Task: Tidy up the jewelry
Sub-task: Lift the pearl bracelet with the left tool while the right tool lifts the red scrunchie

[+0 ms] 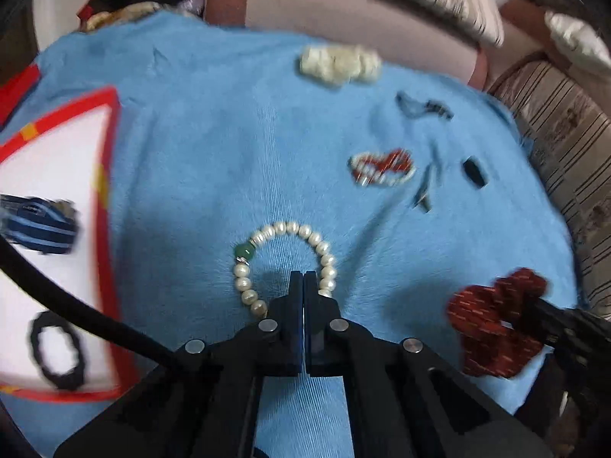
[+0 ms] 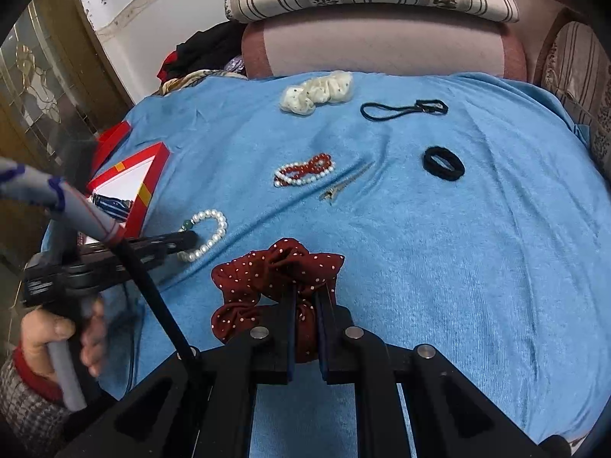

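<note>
- While the red-rimmed box [image 1: 109, 175] sits at the far left of the blue cloth [image 1: 214, 145], already holding a striped blue piece [image 1: 38, 225] and a black hair tie [image 1: 57, 349], it is where I judge the loose pieces are meant to go.
- Just right of the box, the left gripper [image 1: 303, 280] has its jaws pressed together with nothing visible between them; the tips sit inside the curve of the pearl bracelet [image 1: 286, 229].
- That bracelet arcs over and around the jaw tips, its green bead [image 1: 244, 252] on the left limb. The right limb runs close beside the right finger, but whether it touches I cannot tell. Its open side faces back toward the gripper, so a pick would mean parting the jaws and straddling one limb crosswise.
- Further right and farther away lie the red-and-pearl bracelet [image 2: 303, 171], a metal hair clip [image 2: 343, 185], a black band [image 2: 443, 163], a thin black elastic [image 2: 401, 108] and a cream scrunchie [image 2: 317, 93], all well apart from both grippers.
- At the right, the right gripper [image 2: 305, 301] has its jaws clamped on the dark red dotted scrunchie [image 2: 275, 267], gathered fabric bunched between the fingers.
- From there the box lies to the left, beyond the left gripper, so the carry must pass over or around that arm; a brush with it is the risk I see.
</note>
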Action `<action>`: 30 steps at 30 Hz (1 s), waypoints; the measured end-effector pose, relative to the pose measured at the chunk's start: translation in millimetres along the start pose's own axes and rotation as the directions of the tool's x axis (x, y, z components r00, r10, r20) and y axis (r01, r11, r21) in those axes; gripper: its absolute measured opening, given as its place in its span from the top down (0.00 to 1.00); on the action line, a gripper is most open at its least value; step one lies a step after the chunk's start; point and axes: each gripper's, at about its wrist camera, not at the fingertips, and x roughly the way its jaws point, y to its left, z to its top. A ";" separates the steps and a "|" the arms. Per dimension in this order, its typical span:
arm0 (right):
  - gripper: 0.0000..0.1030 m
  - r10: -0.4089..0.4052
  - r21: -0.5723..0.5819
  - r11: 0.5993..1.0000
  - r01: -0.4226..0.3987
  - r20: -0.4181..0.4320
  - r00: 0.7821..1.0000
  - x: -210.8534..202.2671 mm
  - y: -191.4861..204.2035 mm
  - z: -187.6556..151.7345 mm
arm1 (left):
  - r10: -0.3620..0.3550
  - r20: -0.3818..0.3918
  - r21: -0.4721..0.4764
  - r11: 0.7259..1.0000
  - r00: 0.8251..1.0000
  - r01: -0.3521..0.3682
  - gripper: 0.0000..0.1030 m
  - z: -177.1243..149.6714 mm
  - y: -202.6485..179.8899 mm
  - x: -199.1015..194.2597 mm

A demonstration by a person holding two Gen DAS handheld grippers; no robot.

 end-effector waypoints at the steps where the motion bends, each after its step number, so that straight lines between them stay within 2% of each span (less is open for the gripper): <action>1: 0.90 0.007 -0.004 1.000 -0.007 0.003 1.000 -0.5 2.2 3.1 | -0.008 0.027 0.000 1.000 1.000 0.008 1.00 1.2 1.6 -14.3; 5: 0.90 0.030 -0.052 0.998 -0.029 0.023 0.999 0.2 24.1 18.8 | -0.019 0.124 0.002 1.000 0.992 0.019 1.00 6.7 18.6 -73.6; 8: 0.90 0.044 -0.053 0.998 -0.042 0.037 0.998 4.1 36.2 25.4 | -0.026 0.118 0.014 1.000 0.993 0.024 1.00 11.4 30.3 -84.2; 10: 0.90 0.051 -0.042 0.998 -0.050 0.032 0.998 6.9 38.5 24.5 | 0.002 0.111 0.025 1.000 0.994 -0.004 0.98 12.3 31.9 -76.4; 12: 0.90 0.049 -0.040 0.998 -0.048 0.021 0.999 8.6 38.8 19.9 | -0.006 0.092 0.035 0.999 0.996 0.002 0.90 14.2 31.7 -64.4; 14: 0.88 0.042 -0.041 0.998 -0.041 0.010 0.999 9.9 36.2 15.3 | -0.005 0.056 0.018 1.000 0.998 0.004 0.68 13.3 33.5 -43.2; 15: 0.87 0.038 -0.040 0.998 -0.038 0.007 0.999 9.9 33.7 12.6 | -0.001 0.047 0.011 1.000 0.999 0.000 0.66 12.3 33.5 -33.9; 19: 0.87 0.037 -0.016 0.999 -0.037 -0.003 0.999 12.2 19.7 7.7 | 0.000 -0.021 -0.014 1.000 1.000 0.000 0.66 10.7 33.6 6.5; 23: 0.87 0.049 0.020 0.999 -0.049 -0.007 0.999 17.8 7.0 7.1 | -0.004 -0.063 -0.002 1.000 0.998 0.004 0.66 8.5 27.2 29.7; 30: 0.87 0.072 0.041 0.997 -0.071 -0.016 0.997 29.0 -0.8 6.2 | 0.008 -0.056 0.050 0.999 0.998 -0.006 0.66 15.6 16.7 43.7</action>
